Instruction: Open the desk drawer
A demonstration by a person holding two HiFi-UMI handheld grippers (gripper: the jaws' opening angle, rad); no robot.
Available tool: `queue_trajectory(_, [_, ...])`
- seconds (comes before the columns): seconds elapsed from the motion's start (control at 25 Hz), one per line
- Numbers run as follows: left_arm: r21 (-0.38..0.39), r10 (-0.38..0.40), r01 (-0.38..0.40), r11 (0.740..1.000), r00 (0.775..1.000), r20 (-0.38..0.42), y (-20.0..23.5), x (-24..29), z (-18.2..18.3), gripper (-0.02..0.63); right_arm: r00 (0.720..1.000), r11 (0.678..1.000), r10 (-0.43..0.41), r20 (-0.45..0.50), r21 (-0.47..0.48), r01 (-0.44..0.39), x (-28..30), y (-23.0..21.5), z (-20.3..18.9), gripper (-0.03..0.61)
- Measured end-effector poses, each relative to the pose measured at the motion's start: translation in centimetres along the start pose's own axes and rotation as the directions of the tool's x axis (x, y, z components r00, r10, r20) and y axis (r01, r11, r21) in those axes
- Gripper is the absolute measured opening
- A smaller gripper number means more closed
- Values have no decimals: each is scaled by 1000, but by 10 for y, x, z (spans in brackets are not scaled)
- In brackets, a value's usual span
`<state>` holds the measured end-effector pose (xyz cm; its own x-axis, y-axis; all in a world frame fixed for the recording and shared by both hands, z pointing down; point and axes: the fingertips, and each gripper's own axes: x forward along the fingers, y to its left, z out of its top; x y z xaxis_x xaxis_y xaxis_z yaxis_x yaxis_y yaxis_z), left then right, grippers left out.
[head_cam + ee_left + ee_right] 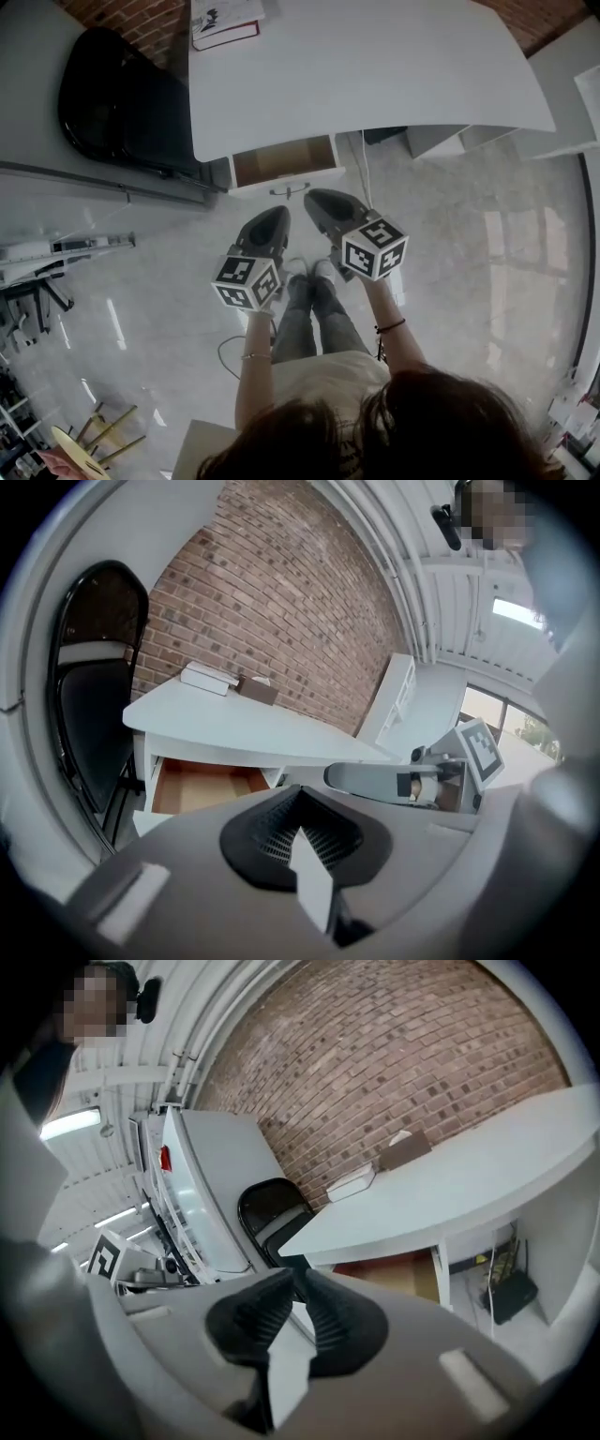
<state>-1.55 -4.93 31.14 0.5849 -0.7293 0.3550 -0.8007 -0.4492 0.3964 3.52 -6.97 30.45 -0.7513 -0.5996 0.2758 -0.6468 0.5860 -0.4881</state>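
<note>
The white desk (375,75) has its drawer (284,161) pulled out, showing a bare wooden inside, with a thin metal handle (289,191) on its white front. My left gripper (272,217) hovers just in front of the drawer, shut and empty. My right gripper (317,199) is beside it, close to the handle without touching it, also shut on nothing. The left gripper view shows the open drawer (202,787) under the desk top (234,728) beyond its closed jaws (298,803). In the right gripper view the drawer (403,1274) lies behind the closed jaws (295,1288).
A black chair (122,98) stands left of the desk. A book (225,23) lies on the desk's far left corner. White shelving (562,94) is at the right. The person's legs and feet (309,281) are on the glossy floor below the grippers.
</note>
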Motion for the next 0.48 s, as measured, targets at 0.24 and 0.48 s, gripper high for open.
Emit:
queue_trajectory(0.24, [42, -28, 27, 999, 999, 17, -16, -15, 30, -2, 1000, 996, 7, 10, -85, -6, -11, 26, 28, 40])
queue_trajectory(0.48, [73, -44, 41, 996, 999, 32, -30, -29, 51, -2, 999, 989, 12, 32, -146, -7, -26, 45, 53, 32])
